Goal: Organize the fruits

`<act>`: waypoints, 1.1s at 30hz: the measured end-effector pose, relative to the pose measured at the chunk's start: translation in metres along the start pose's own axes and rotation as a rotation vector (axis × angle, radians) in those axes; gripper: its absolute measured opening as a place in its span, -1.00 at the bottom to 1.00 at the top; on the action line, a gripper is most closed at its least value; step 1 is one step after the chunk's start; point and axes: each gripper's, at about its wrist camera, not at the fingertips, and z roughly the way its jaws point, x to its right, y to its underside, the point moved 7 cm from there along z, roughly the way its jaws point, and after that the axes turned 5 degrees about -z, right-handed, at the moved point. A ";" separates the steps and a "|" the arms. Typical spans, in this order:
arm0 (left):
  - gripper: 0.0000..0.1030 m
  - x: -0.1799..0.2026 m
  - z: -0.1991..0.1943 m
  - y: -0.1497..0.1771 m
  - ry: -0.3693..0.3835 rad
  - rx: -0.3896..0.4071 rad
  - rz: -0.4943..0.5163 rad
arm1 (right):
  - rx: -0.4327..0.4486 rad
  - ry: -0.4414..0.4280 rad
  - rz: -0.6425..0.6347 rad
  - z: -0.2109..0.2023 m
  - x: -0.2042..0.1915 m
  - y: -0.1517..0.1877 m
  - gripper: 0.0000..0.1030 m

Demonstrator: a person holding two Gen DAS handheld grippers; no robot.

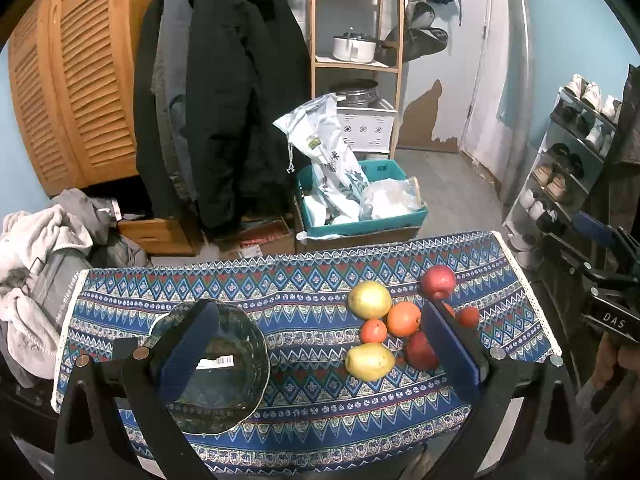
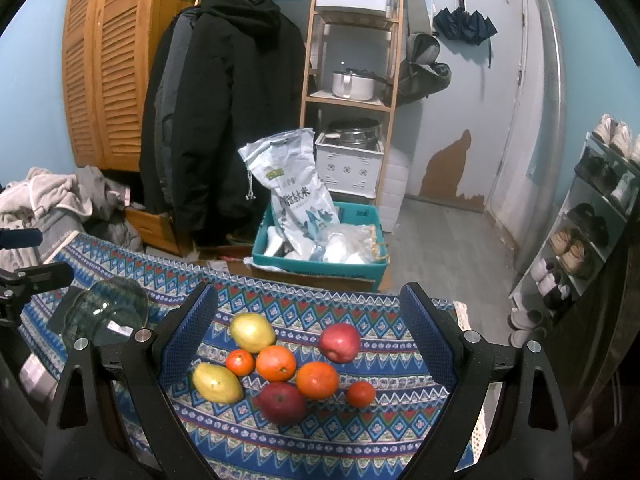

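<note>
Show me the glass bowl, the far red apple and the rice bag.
Glass bowl [image 1: 240, 392], left wrist view, inner wall.
Far red apple [image 2: 339, 342], right wrist view, its middle.
Rice bag [image 2: 294, 200], right wrist view, printed front.

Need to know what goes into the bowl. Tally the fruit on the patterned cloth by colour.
Yellow-green round fruits: 2
Red round fruits: 2
Large orange round fruits: 2
Small orange round fruits: 2
Total: 8
</note>
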 end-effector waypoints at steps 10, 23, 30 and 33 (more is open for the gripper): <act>0.98 -0.004 0.001 0.004 -0.013 0.003 -0.006 | 0.000 -0.001 -0.001 0.000 -0.001 0.001 0.76; 0.98 -0.001 -0.001 0.002 -0.009 0.010 0.001 | 0.000 0.002 -0.006 0.000 -0.002 0.002 0.76; 0.98 0.003 -0.002 0.002 -0.001 0.006 0.008 | 0.000 0.002 -0.008 -0.001 -0.002 0.001 0.76; 0.98 0.003 -0.002 0.001 0.002 0.006 0.012 | 0.001 0.003 -0.008 -0.001 -0.002 0.001 0.76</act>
